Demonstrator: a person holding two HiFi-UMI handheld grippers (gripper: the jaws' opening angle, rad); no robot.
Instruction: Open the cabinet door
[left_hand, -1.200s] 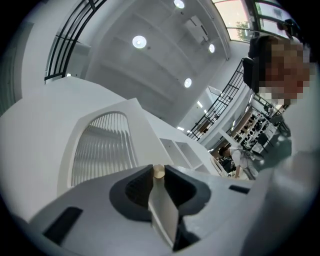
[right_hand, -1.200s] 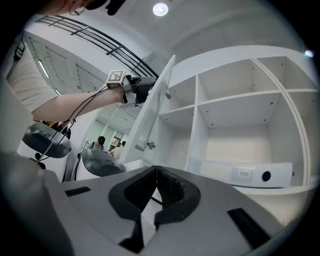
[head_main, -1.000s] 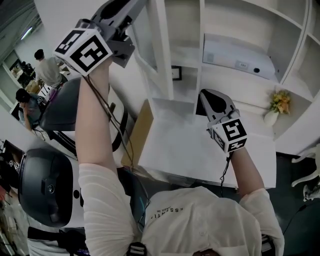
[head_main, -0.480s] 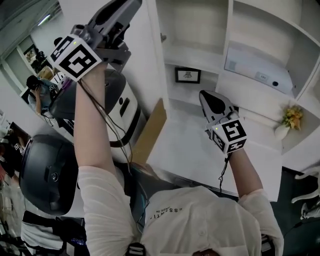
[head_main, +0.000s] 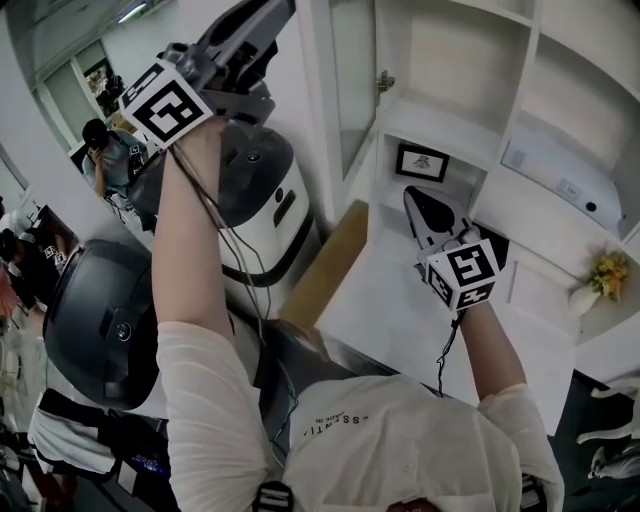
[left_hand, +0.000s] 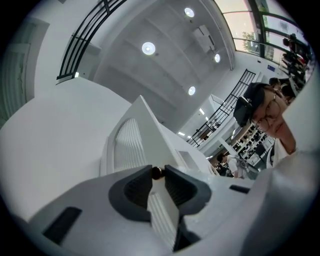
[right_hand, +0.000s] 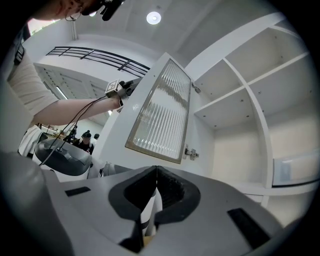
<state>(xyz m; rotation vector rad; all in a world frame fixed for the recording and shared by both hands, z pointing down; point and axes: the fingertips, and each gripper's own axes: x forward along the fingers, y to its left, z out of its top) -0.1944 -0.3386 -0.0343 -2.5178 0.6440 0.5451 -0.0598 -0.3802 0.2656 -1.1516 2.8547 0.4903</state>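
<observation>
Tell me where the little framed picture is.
In the head view, the framed picture stands inside the open cabinet, right of centre, just beyond the right gripper.

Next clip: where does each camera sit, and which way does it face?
Head view: on the person's head, looking steeply down at both forearms, left gripper and right gripper.
Left gripper view: on the left gripper, tilted up; jaws shut on the door knob, ceiling beyond.
Right gripper view: on the right gripper; jaws together, facing the open cabinet door and shelves.
Shared: head and right gripper views both show the left forearm reaching that door.
</observation>
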